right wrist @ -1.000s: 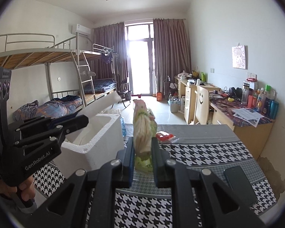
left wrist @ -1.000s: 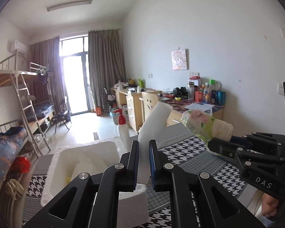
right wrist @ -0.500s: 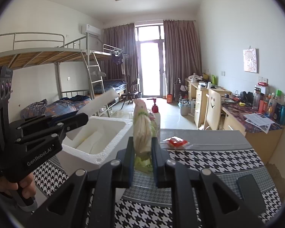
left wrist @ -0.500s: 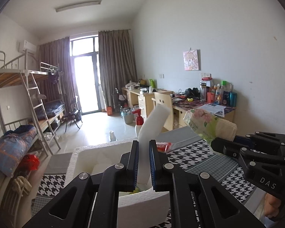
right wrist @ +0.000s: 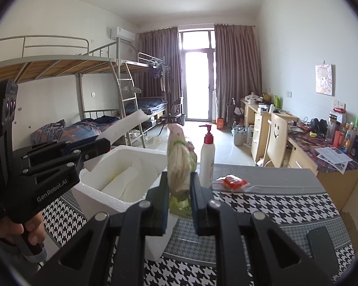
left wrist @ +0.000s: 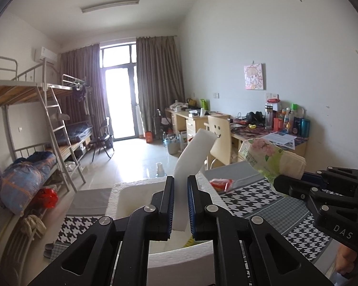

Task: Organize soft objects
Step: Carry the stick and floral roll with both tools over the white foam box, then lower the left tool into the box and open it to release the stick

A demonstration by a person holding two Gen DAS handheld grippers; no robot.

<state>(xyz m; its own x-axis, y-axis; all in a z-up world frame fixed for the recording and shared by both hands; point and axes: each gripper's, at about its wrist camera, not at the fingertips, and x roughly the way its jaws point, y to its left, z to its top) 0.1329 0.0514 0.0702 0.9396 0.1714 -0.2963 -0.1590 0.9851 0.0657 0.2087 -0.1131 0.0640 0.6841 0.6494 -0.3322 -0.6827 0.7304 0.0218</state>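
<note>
My left gripper [left wrist: 180, 186] is shut on a white foam strip [left wrist: 193, 155] that sticks up and to the right, above the open white foam box [left wrist: 121, 190]. In the right wrist view the same strip [right wrist: 126, 125] hangs over the box [right wrist: 140, 157], held by the left gripper [right wrist: 105, 144]. My right gripper [right wrist: 178, 178] is shut on a green floral tissue pack [right wrist: 179, 162], upright just right of the box. That pack [left wrist: 265, 157] shows at the right of the left wrist view, in the right gripper [left wrist: 281, 183]. White pieces lie inside the box.
The houndstooth tablecloth [right wrist: 262, 205] carries a white pump bottle [right wrist: 207, 157] with a red top, a red packet in clear wrap [right wrist: 232, 181] and a dark phone [right wrist: 322, 247]. A bunk bed [right wrist: 83, 90] stands left; desks and a chair [right wrist: 276, 135] line the right wall.
Both grippers have shifted sideways with their loads, and the foam box now sits more centred under the left gripper. The pump bottle has come into the right wrist view.
</note>
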